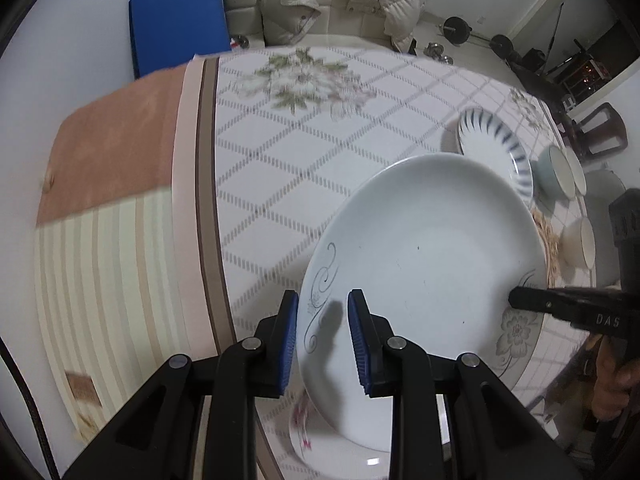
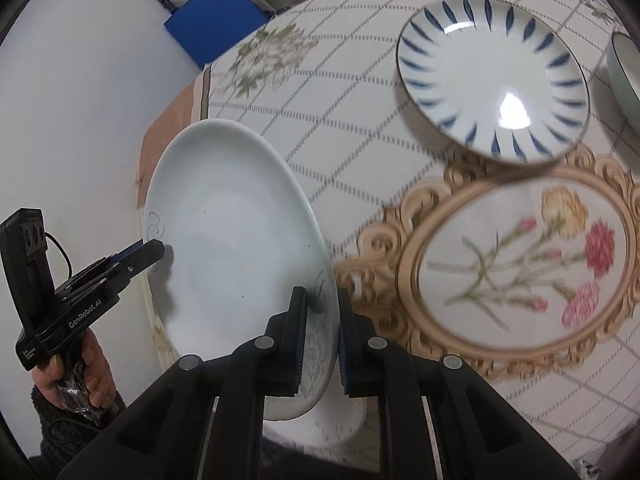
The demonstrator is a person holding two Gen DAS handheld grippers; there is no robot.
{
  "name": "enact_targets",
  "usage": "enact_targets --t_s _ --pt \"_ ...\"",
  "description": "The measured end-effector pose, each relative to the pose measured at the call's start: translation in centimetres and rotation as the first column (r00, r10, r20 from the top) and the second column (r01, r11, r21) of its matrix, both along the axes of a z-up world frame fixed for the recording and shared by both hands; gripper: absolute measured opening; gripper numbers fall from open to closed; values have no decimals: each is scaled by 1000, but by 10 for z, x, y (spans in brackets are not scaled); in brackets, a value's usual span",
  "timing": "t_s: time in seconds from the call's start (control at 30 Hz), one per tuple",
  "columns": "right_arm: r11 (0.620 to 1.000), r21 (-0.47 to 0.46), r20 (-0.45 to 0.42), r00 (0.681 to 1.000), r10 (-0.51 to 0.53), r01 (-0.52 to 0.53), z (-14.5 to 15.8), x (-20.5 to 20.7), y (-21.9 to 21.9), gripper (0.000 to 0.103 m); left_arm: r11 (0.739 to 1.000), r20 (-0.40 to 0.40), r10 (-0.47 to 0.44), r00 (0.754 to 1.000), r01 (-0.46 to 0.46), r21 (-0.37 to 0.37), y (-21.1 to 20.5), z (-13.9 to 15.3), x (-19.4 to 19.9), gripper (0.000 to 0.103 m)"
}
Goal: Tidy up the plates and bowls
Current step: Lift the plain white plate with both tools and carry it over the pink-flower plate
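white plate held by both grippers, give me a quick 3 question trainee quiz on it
1. True or false: the white plate lies flat on the table.
2. Which grippers clamp the plate's rim? A) left only B) right only C) both
3. Fill in: the other plate resting on the tablecloth, the ____-striped plate, is untouched.

Key
1. False: it is lifted and tilted above the table.
2. C: the left gripper and the right gripper each pinch the rim, on opposite sides.
3. Blue.
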State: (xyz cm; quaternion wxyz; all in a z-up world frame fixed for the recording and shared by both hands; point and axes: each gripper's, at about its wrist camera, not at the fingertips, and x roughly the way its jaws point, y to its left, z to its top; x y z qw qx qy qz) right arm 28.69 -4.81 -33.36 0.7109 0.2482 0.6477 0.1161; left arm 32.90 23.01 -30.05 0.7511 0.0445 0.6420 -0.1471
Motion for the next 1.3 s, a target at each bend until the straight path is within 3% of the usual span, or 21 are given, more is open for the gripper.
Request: enact_targets --t_s 0.3,0.63,1.13,1.3 --pt "998 -7 -65 996 64 -64 -20 -52 19 16 998 -83 66 994 -65 13 26 -25 -59 22" --pt "995 4 -137 985 104 -104 -53 -83 36 16 995 -138 98 986 -93 37 44 -52 -88 22" --pt "991 -40 -165 979 120 -128 -76 -71 60 16 995 -168 71 983 -58 84 38 -76 -95 22" --pt "990 -55 -172 977 122 -133 -79 -71 72 16 990 -172 51 984 -27 140 26 -85 -100 22"
